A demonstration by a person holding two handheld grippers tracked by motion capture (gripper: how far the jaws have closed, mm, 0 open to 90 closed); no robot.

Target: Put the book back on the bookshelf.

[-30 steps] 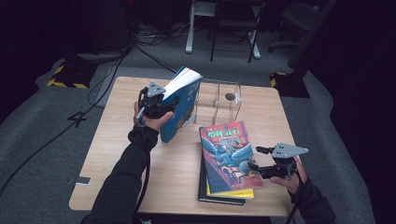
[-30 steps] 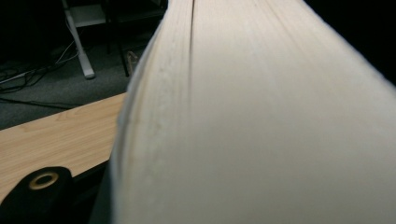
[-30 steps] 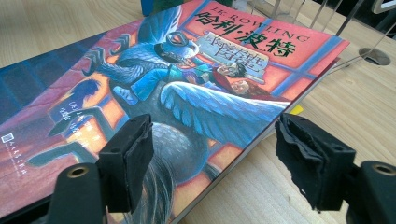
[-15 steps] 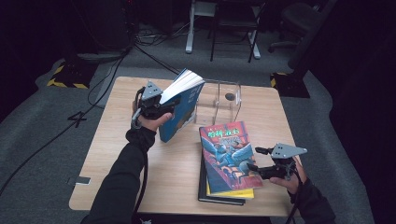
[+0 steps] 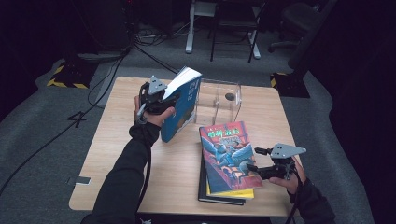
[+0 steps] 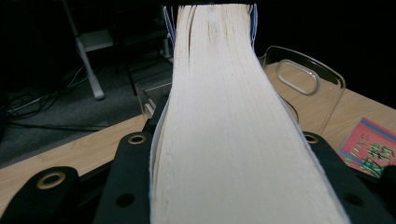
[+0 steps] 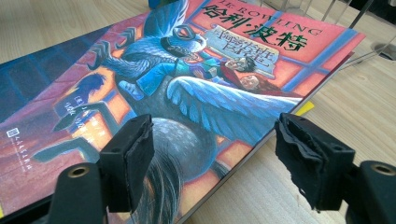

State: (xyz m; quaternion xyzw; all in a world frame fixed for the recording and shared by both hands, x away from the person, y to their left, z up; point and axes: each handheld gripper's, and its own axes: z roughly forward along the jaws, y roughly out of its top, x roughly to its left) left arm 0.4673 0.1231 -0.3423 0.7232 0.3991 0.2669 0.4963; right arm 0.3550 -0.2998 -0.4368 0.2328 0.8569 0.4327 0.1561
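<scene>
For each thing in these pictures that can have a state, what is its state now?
blue book: lifted, tilted, closed, held in the left gripper, whose jaws have just been closing.
red book: closed, flat on top of the stack.
right gripper: open, over the red book's corner.
clear holder: upright, no book in it.

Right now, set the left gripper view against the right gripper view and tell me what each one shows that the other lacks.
Left gripper view alone: the pale page edge of a thick blue book clamped between the left gripper's fingers, with a chair leg and the floor behind.

Right gripper view alone: the right gripper with its fingers open, one above the cover and one off its edge, and a yellow book peeking out beneath.

Both: the red illustrated book, the clear stand and the wooden table.
</scene>
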